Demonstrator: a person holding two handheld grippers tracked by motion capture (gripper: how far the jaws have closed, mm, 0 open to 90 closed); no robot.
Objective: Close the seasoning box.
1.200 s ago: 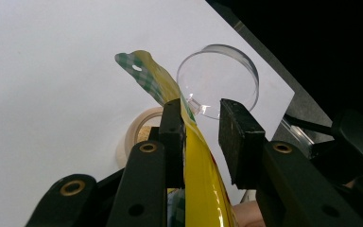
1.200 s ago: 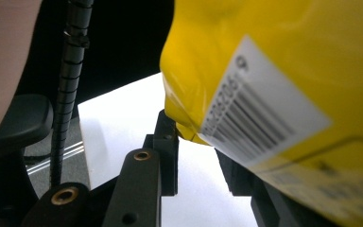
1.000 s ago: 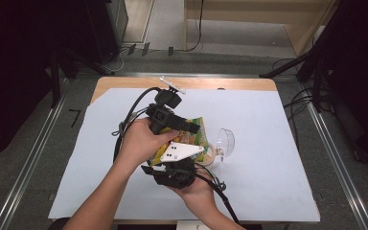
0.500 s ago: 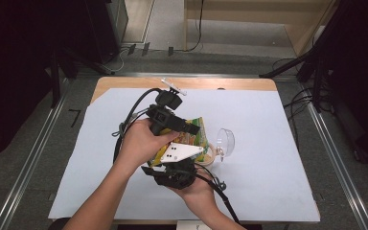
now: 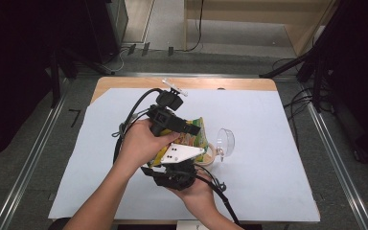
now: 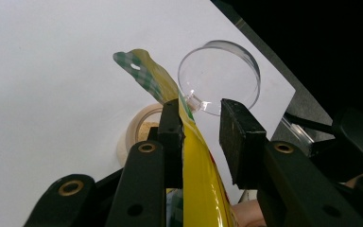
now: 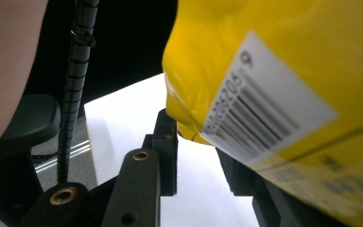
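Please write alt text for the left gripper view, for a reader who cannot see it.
A yellow snack bag with a green-checked top edge stands between the open fingers of the left gripper, touching only one finger. Behind lie a clear round lid and a beige ring, on a white sheet.

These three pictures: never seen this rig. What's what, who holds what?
No robot here: a person holds a hand-held claw in each hand. One picture looks down from above the table; the other two come from cameras riding on each claw.

On the white sheet lie a clear round lid and a tape roll.

Between the two claws is a yellow snack bag. The left claw has the bag's edge against one jaw, with a gap to the other. The right claw sits at the barcode end; its grip is hidden behind the bag.
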